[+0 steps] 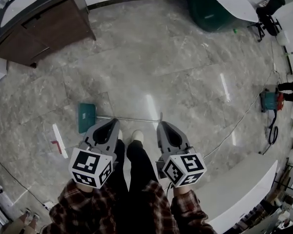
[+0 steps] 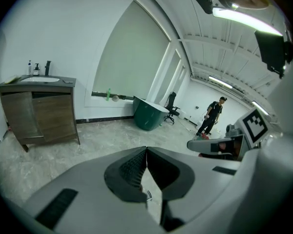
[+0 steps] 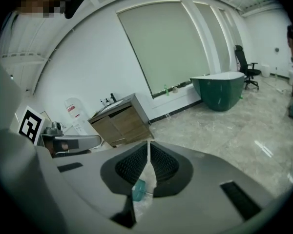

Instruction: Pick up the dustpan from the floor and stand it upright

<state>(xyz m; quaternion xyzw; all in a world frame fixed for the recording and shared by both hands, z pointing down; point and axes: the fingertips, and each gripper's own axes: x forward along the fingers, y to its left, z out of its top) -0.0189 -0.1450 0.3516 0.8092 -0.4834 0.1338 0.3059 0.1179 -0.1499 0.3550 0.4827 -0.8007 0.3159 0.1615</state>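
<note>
Pale grey marbled floor (image 1: 185, 72) fills most of the head view, glossy enough that ceiling lights are mirrored in it. A wooden sink cabinet (image 1: 44, 18) is seen at the upper left and a dark green tub (image 1: 210, 9) at the upper right, and a thin cable (image 1: 234, 126) is trailed across the tiles at the right. The dustpan (image 1: 86, 117) is found lying flat on the floor just left of centre. Its teal pan is at the left, and its long metal handle (image 1: 132, 119) is stretched rightward, ending near the tip of the right tool (image 1: 162, 126). The left tool (image 1: 115, 126) is held just below the handle in the frame. Both tools are clenched on nothing, their jaws pressed together. No part of the task is judged done: the dustpan has not yet been gripped, lifted or stood upright. What is left first is judged to be opening a tool and taking the handle.
</note>
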